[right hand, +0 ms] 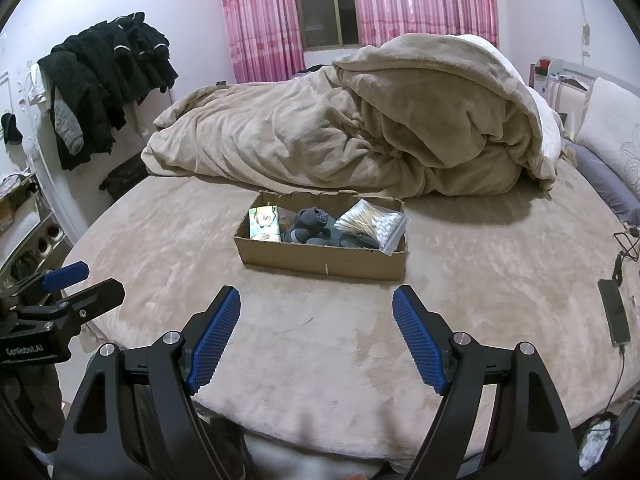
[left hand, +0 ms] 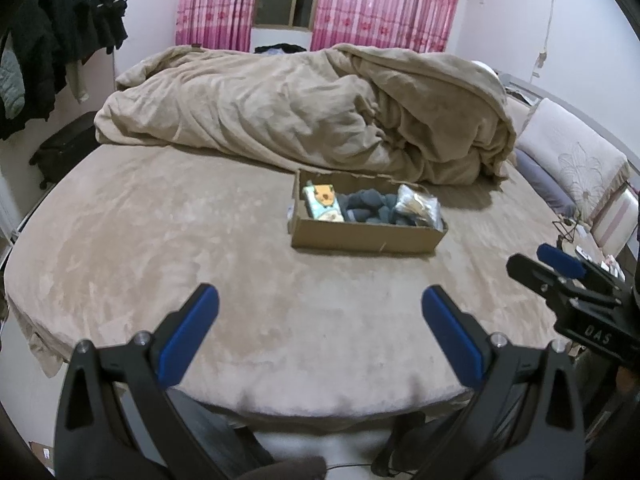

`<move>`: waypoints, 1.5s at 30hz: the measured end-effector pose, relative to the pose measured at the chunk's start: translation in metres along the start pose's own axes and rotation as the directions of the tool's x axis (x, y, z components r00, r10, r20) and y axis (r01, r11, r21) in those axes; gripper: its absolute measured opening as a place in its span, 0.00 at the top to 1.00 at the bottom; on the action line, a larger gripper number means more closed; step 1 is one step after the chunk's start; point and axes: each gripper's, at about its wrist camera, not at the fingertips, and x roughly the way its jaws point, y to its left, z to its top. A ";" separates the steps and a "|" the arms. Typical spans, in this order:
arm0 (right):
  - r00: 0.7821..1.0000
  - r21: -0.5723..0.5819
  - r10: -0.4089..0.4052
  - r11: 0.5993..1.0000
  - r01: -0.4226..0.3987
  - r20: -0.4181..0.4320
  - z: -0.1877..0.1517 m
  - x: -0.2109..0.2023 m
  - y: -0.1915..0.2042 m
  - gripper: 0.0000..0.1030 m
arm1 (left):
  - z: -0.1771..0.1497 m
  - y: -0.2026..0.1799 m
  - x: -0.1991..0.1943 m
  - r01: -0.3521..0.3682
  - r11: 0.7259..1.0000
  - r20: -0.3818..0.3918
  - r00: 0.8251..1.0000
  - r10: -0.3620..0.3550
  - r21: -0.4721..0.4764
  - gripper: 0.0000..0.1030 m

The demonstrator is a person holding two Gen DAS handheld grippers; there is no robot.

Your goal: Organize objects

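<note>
- We see one shallow brown cardboard box [right hand: 322,258] sitting on the beige plush bed cover [right hand: 160,248], just in front of the heaped bedding and well ahead of both grippers.
- Inside the box we count three groups of things in a row: one small printed packet in green and orange [right hand: 263,222] at its left end, a bundle of dark grey socks [right hand: 310,226] in the middle, and one clear zip bag of cotton swabs [right hand: 372,224] at its right end, leaning on the right wall.
- Our left gripper [left hand: 320,308] hangs above the near edge of the bed, pointing towards the box; its two blue-padded fingers [left hand: 188,334] stand wide apart with nothing between them.
- Our right gripper [right hand: 316,306] is held level beside it, likewise aimed at the box, its two ribbed blue pads [right hand: 418,344] spread apart and holding nothing.
- Each gripper shows at the edge of the other's view, so the two sit side by side, apart from each other and from the box.
- Behind the box lies one crumpled tan fleece blanket [right hand: 360,132], piled higher on the right.
- One black phone [right hand: 614,312] rests on the cover at the right edge, with a cable attached.
- Two pink curtains [right hand: 260,16] flank a dark window [right hand: 326,4], and black clothes [right hand: 104,80] hang on the left.
</note>
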 end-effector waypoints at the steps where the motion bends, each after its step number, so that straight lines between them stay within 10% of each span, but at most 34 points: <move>1: 1.000 0.000 0.000 1.000 0.000 -0.001 -0.001 0.001 0.000 0.21 | 0.000 0.000 0.000 0.004 1.000 0.001 1.000 -0.004 0.000 0.01; 45: 1.000 -0.004 -0.002 1.000 0.002 -0.008 0.000 0.006 0.006 0.21 | 0.000 0.003 -0.004 0.029 1.000 0.014 1.000 -0.029 -0.004 0.01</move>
